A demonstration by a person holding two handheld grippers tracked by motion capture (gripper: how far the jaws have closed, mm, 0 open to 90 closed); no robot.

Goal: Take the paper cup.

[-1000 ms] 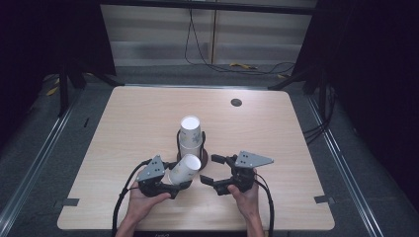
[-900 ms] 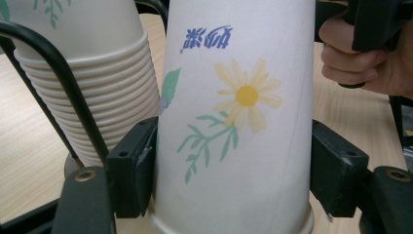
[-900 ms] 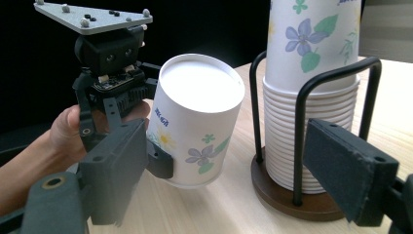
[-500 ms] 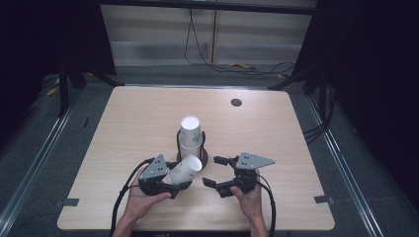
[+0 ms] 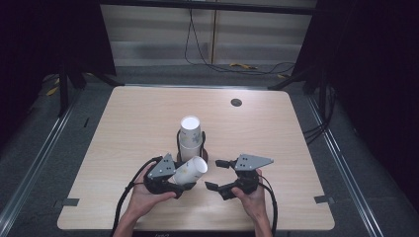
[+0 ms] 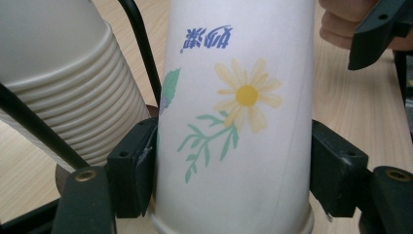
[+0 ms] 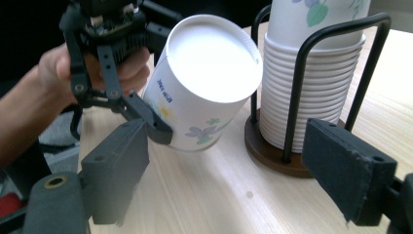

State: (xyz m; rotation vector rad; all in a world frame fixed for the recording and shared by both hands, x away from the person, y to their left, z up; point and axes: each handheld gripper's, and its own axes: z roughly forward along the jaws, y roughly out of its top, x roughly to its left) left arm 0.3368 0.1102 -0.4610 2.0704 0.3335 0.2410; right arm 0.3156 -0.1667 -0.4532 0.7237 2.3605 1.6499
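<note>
Paper cup (image 5: 190,169) lay tilted in the left gripper (image 5: 170,178), jaws clamped on its sides, closed bottom toward the right gripper (image 5: 217,174), whose empty jaws, gaping beside it, had just narrowed slightly.

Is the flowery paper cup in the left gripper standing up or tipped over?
Tipped. The white flowered paper cup lies sideways, clamped in the left gripper, its closed base facing the right gripper's camera.

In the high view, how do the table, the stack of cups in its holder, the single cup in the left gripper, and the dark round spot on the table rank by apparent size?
1. table
2. stack of cups
3. single cup, nearly as large as the stack; it lies tilted, so this order is unsure
4. dark round spot
</note>
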